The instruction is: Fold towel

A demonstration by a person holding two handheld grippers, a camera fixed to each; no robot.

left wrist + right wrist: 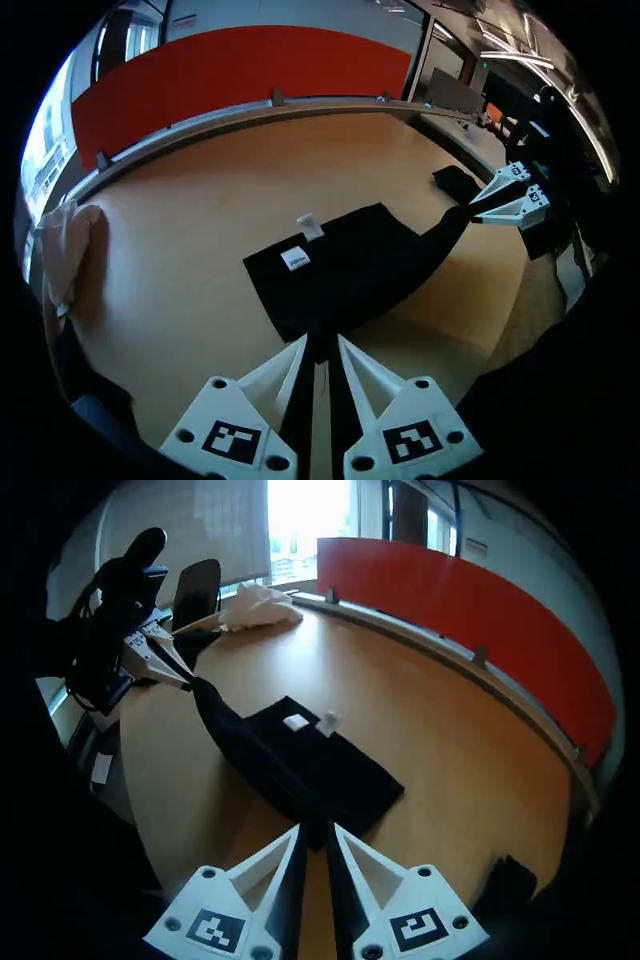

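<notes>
Left hand-held gripper (320, 356): its white plastic fingers are pressed close, pinching one corner of the black rectangular cloth towel (352, 264).
Right hand-held gripper (318, 836): its fingers are likewise nipped together on the other corner of the same edge.
Towel position: the pinched edge is raised and hangs in a sagging band between the two grippers. The rest lies flat on the smooth pale wooden tabletop (240, 176).
Towel material: thin, soft and matte. It drapes limply where lifted, and two small white tags (294, 258) sit on its upper face.
Step in hand: probably the first fold, with the near edge lifted ready to go over.
Next move calls for: both grippers travelling together and level across to the far edge, setting corner on corner, and only then letting go. Uneven travel would likely skew the fold.
Around: a crumpled cream cloth heap (256, 608) lies at the tabletop's edge. A flat red partition panel (240, 76) stands behind.
</notes>
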